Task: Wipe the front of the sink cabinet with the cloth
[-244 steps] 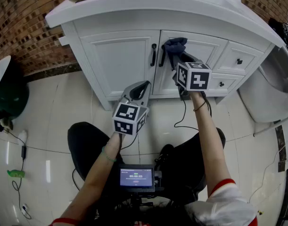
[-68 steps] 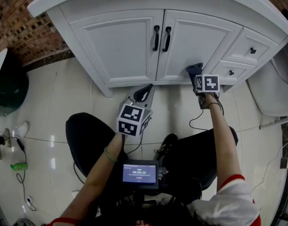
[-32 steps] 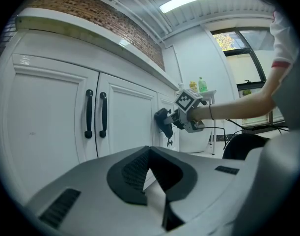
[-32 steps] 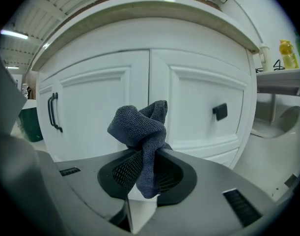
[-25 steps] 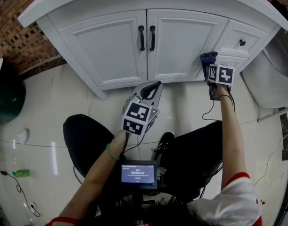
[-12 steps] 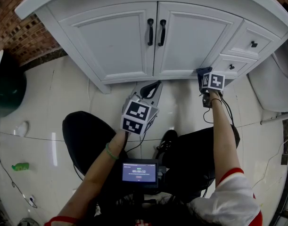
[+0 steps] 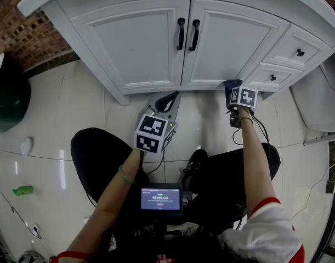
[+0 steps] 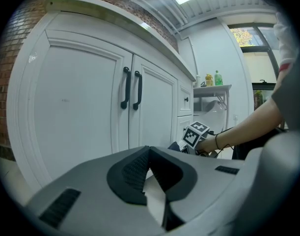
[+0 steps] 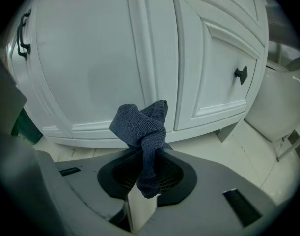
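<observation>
The right gripper [image 9: 149, 157] has its fingers pinched tight on the cloth [image 9: 141, 127], a dark blue knitted rag bunched into a soft knot above the ribbed black pads, with one end hanging between them. The cloth sits low at the sink cabinet [image 7: 145, 43], beside the bottom drawer; whether it touches the front is unclear. The left gripper [image 8: 149, 150] hovers over the glossy tiled floor [image 7: 68, 119], its fingers closed tip to tip on nothing. The cabinet is smooth, white and panelled, with curved black handles [image 7: 188, 34].
</observation>
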The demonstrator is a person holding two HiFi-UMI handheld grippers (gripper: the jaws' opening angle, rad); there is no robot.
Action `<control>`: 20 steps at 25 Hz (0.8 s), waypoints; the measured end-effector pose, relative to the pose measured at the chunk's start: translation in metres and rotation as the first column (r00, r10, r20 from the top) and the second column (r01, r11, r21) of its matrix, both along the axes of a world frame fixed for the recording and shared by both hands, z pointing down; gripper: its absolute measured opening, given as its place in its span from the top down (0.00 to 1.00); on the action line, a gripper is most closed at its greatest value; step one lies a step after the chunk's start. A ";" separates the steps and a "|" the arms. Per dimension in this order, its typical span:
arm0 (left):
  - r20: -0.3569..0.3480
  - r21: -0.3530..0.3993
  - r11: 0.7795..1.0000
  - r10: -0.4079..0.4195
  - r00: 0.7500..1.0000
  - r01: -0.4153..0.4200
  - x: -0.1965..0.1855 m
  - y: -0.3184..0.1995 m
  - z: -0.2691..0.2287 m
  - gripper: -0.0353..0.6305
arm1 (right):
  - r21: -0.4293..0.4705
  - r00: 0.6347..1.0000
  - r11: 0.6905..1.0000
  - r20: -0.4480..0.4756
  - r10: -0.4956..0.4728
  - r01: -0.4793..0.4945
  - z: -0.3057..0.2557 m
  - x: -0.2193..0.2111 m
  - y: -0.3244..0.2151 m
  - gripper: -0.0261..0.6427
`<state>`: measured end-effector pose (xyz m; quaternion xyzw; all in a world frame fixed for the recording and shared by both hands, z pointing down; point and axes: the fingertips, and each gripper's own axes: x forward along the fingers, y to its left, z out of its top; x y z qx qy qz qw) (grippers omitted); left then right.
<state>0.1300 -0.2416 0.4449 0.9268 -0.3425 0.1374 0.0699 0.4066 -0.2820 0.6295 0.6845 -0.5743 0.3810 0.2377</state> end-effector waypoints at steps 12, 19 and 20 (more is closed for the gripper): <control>-0.034 0.095 0.992 -0.074 0.997 0.077 -0.067 0.010 -0.052 0.92 | 0.271 0.970 0.943 0.089 -0.226 0.195 -0.107 -0.154 -0.004 0.84; -0.099 0.166 0.973 -0.149 0.984 0.163 -0.123 0.007 -0.098 0.92 | 0.513 0.935 0.799 -0.021 -0.354 0.314 -0.262 -0.226 -0.012 0.84; -0.105 0.171 0.970 -0.155 0.982 0.172 -0.130 0.008 -0.102 0.92 | 0.544 0.930 0.772 -0.044 -0.366 0.329 -0.287 -0.234 -0.011 0.84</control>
